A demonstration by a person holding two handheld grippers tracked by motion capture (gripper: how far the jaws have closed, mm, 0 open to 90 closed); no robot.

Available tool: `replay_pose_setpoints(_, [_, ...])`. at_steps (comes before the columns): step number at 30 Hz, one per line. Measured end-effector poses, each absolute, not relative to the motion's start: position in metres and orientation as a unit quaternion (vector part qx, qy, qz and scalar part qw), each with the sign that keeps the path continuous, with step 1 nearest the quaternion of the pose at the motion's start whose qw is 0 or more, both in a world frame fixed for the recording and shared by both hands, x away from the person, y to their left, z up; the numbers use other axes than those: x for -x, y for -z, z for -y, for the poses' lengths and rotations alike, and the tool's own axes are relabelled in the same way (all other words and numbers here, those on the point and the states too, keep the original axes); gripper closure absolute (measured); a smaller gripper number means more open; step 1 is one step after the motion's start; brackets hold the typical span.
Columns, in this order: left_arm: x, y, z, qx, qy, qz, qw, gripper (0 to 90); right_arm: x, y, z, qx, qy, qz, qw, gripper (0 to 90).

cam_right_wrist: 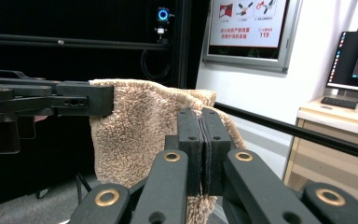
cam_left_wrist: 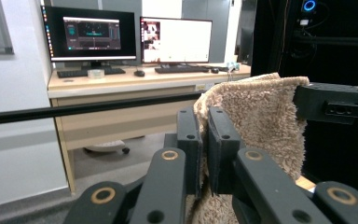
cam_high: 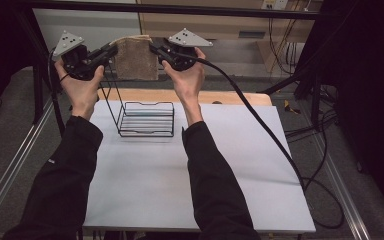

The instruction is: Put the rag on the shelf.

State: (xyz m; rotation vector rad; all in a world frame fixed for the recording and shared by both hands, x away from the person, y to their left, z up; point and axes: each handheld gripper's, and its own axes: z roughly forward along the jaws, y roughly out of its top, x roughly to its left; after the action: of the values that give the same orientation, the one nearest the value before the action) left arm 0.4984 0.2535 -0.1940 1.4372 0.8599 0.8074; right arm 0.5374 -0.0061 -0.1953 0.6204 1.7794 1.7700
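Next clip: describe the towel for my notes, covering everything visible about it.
The towel is a beige, shaggy terry cloth, seemingly folded over, hanging as a flat rectangle in the air above the far edge of the table. The left gripper is shut on its upper left corner and the right gripper on its upper right, so its top edge stretches between them. It hangs clear of the black wire rack below.

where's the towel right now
In the high view the tan towel hangs in the air beyond the table's far edge, above the black wire rack, its top corners pinched by the left gripper and right gripper.
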Motion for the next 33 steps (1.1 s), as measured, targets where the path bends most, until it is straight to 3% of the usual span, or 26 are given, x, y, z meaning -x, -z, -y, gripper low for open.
replay_pose_setpoints(33, [-0.484,0.232,-0.267,-0.65,-0.319,-0.362,0.587,84.5,-0.521,0.222,0.003,-0.222,-0.606,-0.717,0.264,88.8])
